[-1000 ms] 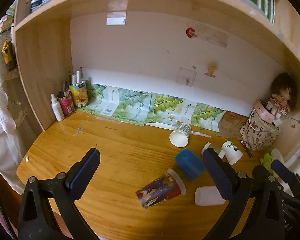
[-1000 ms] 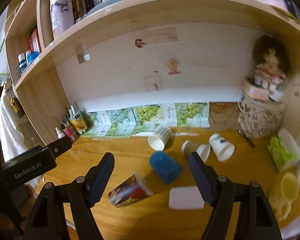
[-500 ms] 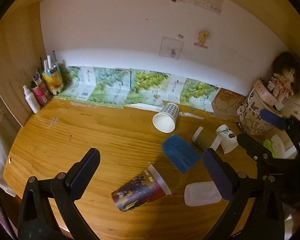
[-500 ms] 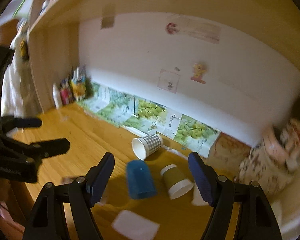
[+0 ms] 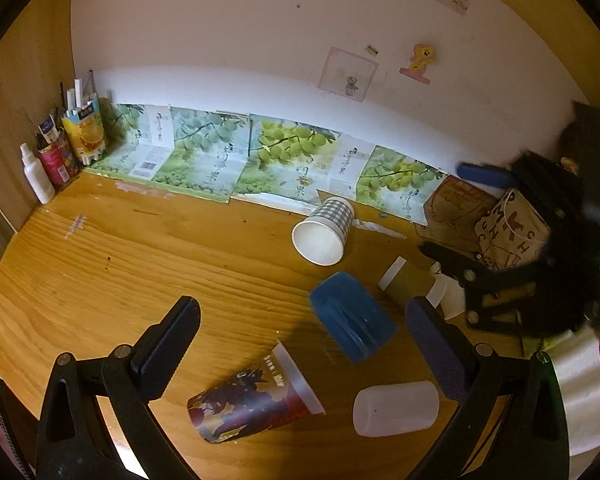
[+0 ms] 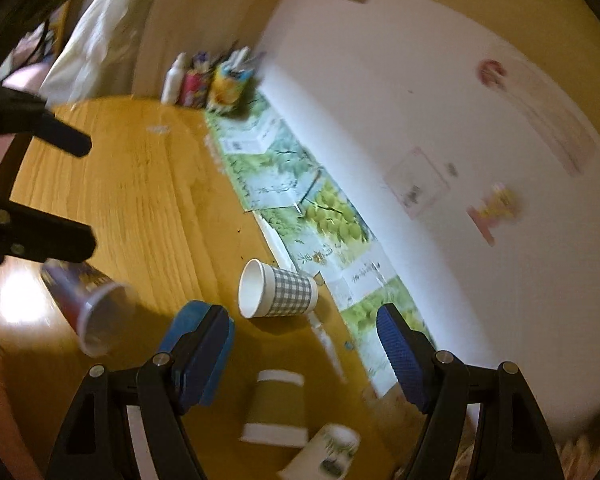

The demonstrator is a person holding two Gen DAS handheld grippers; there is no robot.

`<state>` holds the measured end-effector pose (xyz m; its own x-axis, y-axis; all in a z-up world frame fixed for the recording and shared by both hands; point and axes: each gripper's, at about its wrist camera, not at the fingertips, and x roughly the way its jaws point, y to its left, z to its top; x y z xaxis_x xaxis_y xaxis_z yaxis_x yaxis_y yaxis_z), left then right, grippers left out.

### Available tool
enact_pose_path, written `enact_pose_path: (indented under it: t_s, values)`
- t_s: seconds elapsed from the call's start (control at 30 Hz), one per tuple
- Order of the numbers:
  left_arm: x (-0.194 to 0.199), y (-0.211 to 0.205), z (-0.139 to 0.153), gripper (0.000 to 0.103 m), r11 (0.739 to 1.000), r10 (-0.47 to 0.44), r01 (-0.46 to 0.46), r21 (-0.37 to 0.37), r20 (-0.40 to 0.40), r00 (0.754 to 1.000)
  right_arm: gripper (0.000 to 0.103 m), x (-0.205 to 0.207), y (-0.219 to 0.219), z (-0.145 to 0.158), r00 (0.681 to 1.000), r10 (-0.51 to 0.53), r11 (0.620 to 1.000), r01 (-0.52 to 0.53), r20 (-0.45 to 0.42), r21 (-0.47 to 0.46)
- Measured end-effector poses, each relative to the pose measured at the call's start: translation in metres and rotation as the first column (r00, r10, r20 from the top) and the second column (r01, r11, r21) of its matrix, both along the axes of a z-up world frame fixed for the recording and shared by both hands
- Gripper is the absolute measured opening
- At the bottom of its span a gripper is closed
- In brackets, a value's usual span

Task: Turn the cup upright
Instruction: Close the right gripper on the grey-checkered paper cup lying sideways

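Several cups lie on their sides on the wooden desk [image 5: 140, 264]. A checked paper cup [image 5: 325, 232] lies at the back, also in the right wrist view [image 6: 276, 290]. A blue cup [image 5: 350, 316], an olive cup [image 5: 404, 284], a dark printed cup [image 5: 256, 400] and a translucent white cup [image 5: 396, 408] lie nearer. My left gripper [image 5: 300, 344] is open above the printed and blue cups. My right gripper [image 6: 304, 356] is open, rolled sideways, over the olive cup [image 6: 278, 408] with the blue cup [image 6: 198, 324] behind its left finger. It also shows in the left wrist view [image 5: 460, 220].
Grape-print cartons [image 5: 260, 160] line the white back wall. A white bottle [image 5: 38, 174] and pen holders [image 5: 82, 132] stand in the back left corner. A patterned bag [image 5: 512, 228] sits at the right. A small printed white cup [image 6: 328, 456] lies by the olive one.
Both grippers have moved forward and down toward the cups. The right gripper has swung over the olive cup and rolled sideways; its view is blurred. Both stay open.
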<state>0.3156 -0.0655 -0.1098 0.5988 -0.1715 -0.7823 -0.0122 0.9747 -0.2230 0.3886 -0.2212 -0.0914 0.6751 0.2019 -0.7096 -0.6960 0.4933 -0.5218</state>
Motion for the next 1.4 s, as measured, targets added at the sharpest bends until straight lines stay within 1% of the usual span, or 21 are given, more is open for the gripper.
enact_pose_path:
  t_s: [0.1,0.23,0.4,0.57,0.73,1.03,1.3,1.4]
  values:
    - [0.004,-0.002,-0.004,0.102,1.0,0.002,-0.002,-0.008,-0.001,1.0,0.077,0.016,0.006,-0.008,0.997,0.082,0.995,-0.081,0.007,-0.066]
    - [0.007,-0.004,-0.009,0.102,1.0,-0.001,0.001,-0.019,-0.005,1.0,0.077,0.038,0.014,-0.022,0.982,0.189,0.97,-0.188,-0.011,-0.157]
    - [0.007,-0.01,-0.012,0.102,1.0,-0.018,0.018,-0.014,-0.006,1.0,0.077,0.059,0.022,-0.044,0.95,0.308,0.91,-0.312,-0.059,-0.272]
    - [0.007,-0.014,-0.012,0.102,1.0,-0.028,0.028,-0.009,-0.008,1.0,0.077,0.076,0.029,-0.064,0.914,0.383,0.853,-0.405,-0.132,-0.328]
    - [0.011,-0.016,-0.014,0.102,0.999,-0.053,0.053,-0.012,-0.008,0.999,0.077,0.085,0.035,-0.082,0.891,0.425,0.814,-0.453,-0.16,-0.364]
    - [0.018,-0.018,-0.016,0.102,0.998,-0.065,0.065,-0.021,-0.005,0.998,0.077,0.091,0.043,-0.113,0.848,0.477,0.737,-0.529,-0.231,-0.42]
    - [0.018,-0.008,-0.017,0.102,0.999,-0.024,0.024,-0.034,-0.013,1.0,0.077,0.097,0.048,-0.136,0.822,0.491,0.671,-0.568,-0.288,-0.476]
    - [0.017,-0.005,-0.018,0.102,1.0,-0.003,0.002,-0.026,-0.02,1.0,0.077,0.101,0.051,-0.142,0.819,0.487,0.663,-0.572,-0.302,-0.483]
